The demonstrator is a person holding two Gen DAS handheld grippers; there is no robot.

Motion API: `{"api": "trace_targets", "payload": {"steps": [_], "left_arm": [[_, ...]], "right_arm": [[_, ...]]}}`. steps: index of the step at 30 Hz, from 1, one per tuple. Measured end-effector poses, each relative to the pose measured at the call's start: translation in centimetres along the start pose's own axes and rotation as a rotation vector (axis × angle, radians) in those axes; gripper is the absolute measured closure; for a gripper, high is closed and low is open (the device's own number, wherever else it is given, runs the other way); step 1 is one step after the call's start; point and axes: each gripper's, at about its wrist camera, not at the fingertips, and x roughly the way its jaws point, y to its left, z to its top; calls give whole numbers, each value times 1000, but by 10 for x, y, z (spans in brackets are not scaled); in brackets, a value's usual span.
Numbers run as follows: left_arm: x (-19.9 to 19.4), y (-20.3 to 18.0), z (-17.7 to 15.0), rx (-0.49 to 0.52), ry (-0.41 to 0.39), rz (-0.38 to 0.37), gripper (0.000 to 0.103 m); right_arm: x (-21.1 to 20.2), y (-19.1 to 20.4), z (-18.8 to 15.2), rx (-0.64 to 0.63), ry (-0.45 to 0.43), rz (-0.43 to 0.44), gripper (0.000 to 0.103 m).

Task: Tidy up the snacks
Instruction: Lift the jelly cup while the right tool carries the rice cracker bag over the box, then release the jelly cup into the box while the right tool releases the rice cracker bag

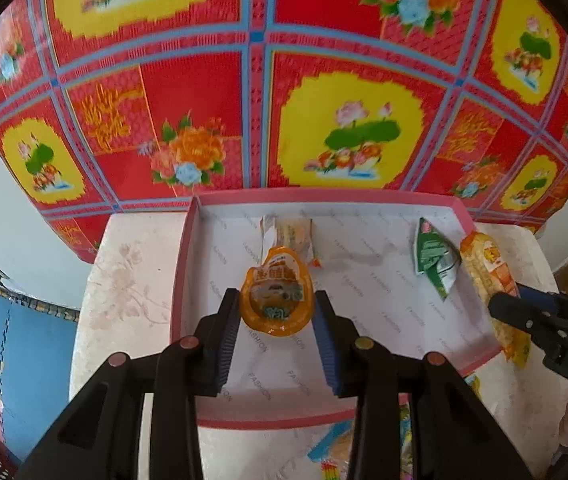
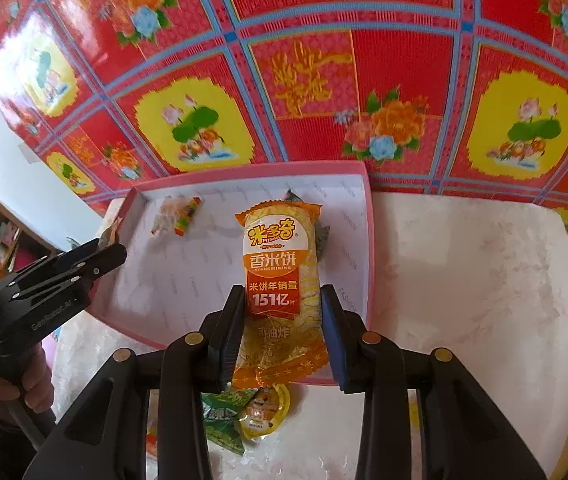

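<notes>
A shallow pink-rimmed box point(image 1: 182, 264) with white lining sits on the pale table; it also shows in the right wrist view point(image 2: 367, 216). My left gripper point(image 1: 276, 308) is shut on an orange oval snack pouch point(image 1: 276, 292) over the box floor. My right gripper point(image 2: 282, 300) is shut on a long orange rice-cracker pack point(image 2: 278, 264), held over the box's near right side; that pack shows in the left wrist view point(image 1: 487, 268). A green packet point(image 1: 435, 260) and a pale wrapped snack point(image 1: 291, 236) lie inside the box.
Loose snacks lie on the table in front of the box: a green packet point(image 2: 224, 412) and a yellow pouch point(image 2: 264, 412). A small wrapped candy point(image 2: 182, 214) lies at the box's far left. A red floral cloth point(image 1: 244, 92) hangs behind. The table top point(image 2: 463, 280) extends right.
</notes>
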Motion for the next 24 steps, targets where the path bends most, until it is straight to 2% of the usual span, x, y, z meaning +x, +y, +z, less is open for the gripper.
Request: {"api": "trace_targets", "payload": {"steps": [16, 24], "left_arm": [[43, 8, -2, -8, 33, 14, 65], [55, 11, -2, 3, 23, 34, 65]], "right_arm": [[39, -17, 7, 33, 33, -10, 65], [50, -12, 12, 27, 18, -9, 65]]}}
